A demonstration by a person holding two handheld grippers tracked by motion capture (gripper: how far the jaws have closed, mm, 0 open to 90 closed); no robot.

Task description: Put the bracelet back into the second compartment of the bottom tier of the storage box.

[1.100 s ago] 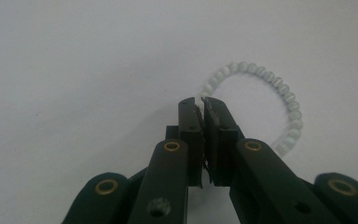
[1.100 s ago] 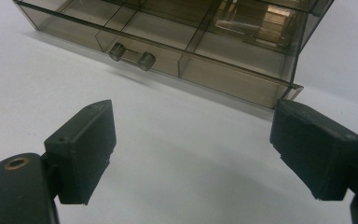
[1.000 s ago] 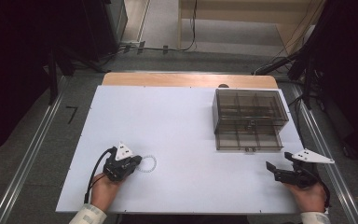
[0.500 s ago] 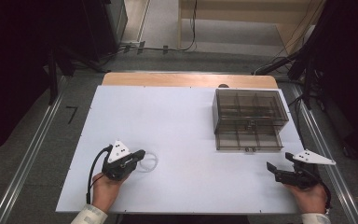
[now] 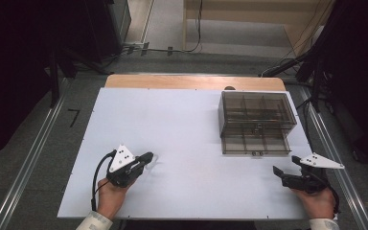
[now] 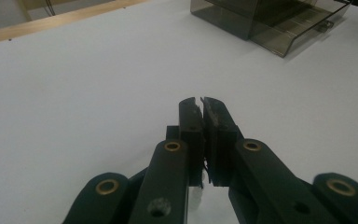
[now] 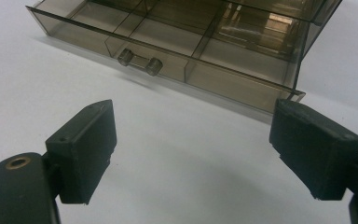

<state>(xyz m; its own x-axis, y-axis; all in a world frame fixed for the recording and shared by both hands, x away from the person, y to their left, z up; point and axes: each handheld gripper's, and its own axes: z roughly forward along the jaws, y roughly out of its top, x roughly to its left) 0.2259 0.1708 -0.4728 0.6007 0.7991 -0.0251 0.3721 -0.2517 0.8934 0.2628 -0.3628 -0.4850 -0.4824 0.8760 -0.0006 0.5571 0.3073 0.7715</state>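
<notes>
One small pale ring, thin and whitish, perhaps a loop of clear plastic or rubber, sits at the tip of the left gripper, whose jaws are pressed together on it with barely a slit between them; a sliver of the same pale material peeks out low between the jaws in the left gripper view, though its exact shape is too small to make out. Judged step: pick-up made, carry not yet begun. Next move, by my reading: lift clear of the white table and travel forward and across to the smoky drawer box, well apart from this gripper, without loosening the pinch. Its lower drawer stands pulled out, divided compartments bare, just ahead of the right gripper, which rests with jaws spread wide, holding nothing.
</notes>
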